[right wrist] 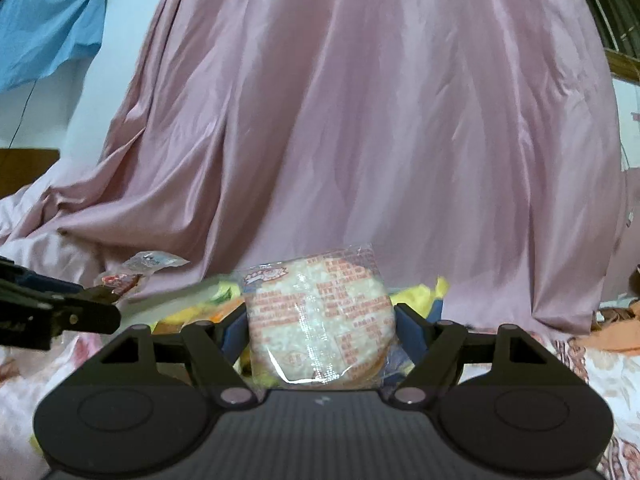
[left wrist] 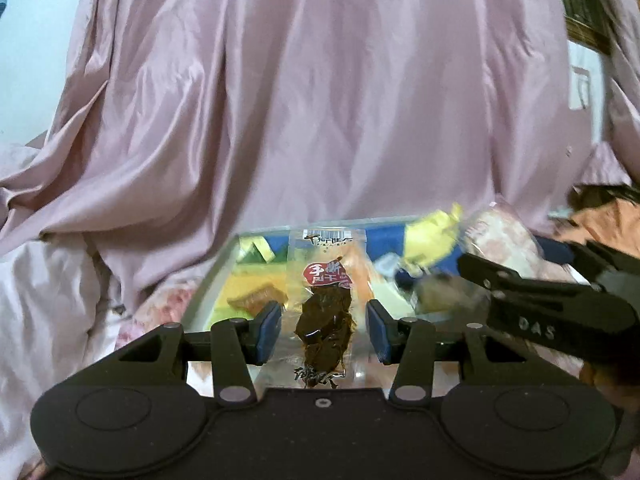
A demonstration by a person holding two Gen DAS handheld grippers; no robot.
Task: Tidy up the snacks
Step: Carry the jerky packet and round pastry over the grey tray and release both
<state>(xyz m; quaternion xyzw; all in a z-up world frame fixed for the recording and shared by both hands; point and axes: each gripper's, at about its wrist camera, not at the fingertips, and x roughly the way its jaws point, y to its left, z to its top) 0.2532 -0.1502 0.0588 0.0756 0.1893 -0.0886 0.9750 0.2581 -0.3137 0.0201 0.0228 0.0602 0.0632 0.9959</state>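
The left claw (left wrist: 323,326) stands wide: its two blue pads (left wrist: 267,330) sit on either side of a clear plastic packet of dark brown dried meat with a red label (left wrist: 325,312), with a gap showing between each pad and the dark contents. Whether the pads touch the packet's clear edges cannot be told. The packet lies lengthwise between the fingers, its printed top end pointing away from the claw, over a clear-walled tray (left wrist: 224,264) that holds yellow, blue and orange wrappers (left wrist: 256,252); these are blurred and hard to tell apart.

The right claw (right wrist: 318,330) is closed on a round pale rice cake in a clear wrapper with red print (right wrist: 318,320), gripped at its two sides and standing upright between the fingers. From the left wrist camera this claw comes in from the right of the tray, its snack only a blur. Behind the rice cake lie more yellow wrappers (right wrist: 424,294), mostly hidden.

A pink satin sheet (left wrist: 320,100) hangs behind the tray, and floral bedding (right wrist: 592,368) lies beside it.
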